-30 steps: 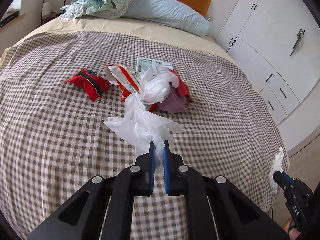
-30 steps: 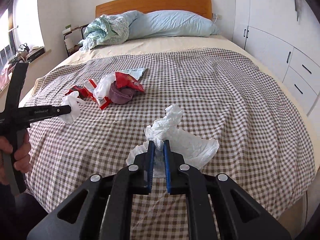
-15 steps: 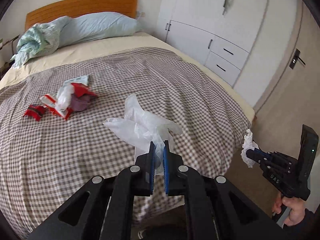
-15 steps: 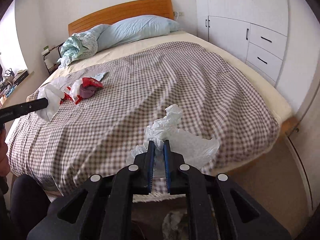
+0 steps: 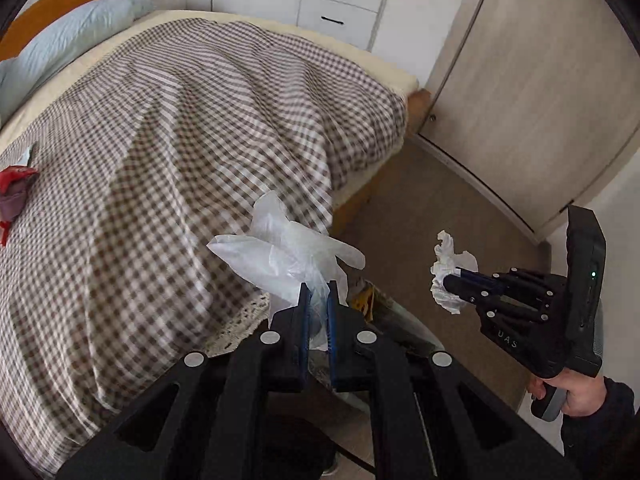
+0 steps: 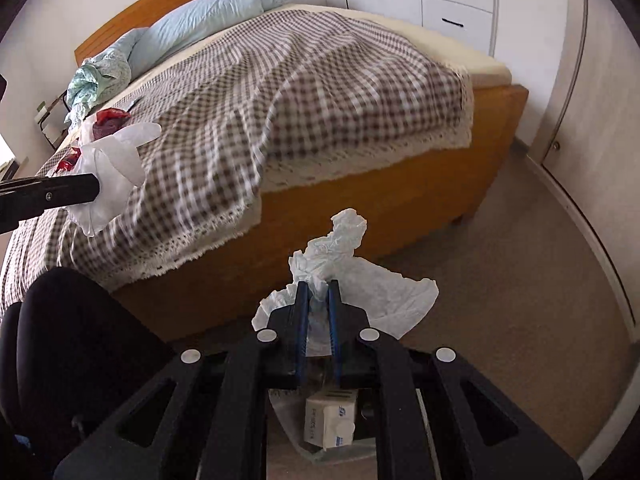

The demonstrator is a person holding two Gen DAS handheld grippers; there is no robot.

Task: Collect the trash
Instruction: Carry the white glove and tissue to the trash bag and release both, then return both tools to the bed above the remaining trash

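Observation:
My left gripper is shut on a clear plastic glove and holds it in the air past the foot of the bed. It also shows in the right wrist view. My right gripper is shut on a crumpled white tissue, held above the floor; it appears in the left wrist view. Below the right gripper lies a bin bag with a small white carton in it. More wrappers, red and purple, remain on the checked bedspread.
The wooden bed frame stands left and ahead. A beige door and white drawers line the right side. Carpeted floor lies between the bed and the door. A dark rounded shape, perhaps a chair, is at lower left.
Both grippers have swung away from the bed top toward the floor at its foot, each still holding its piece of trash. The bin bag with the carton has come into view.

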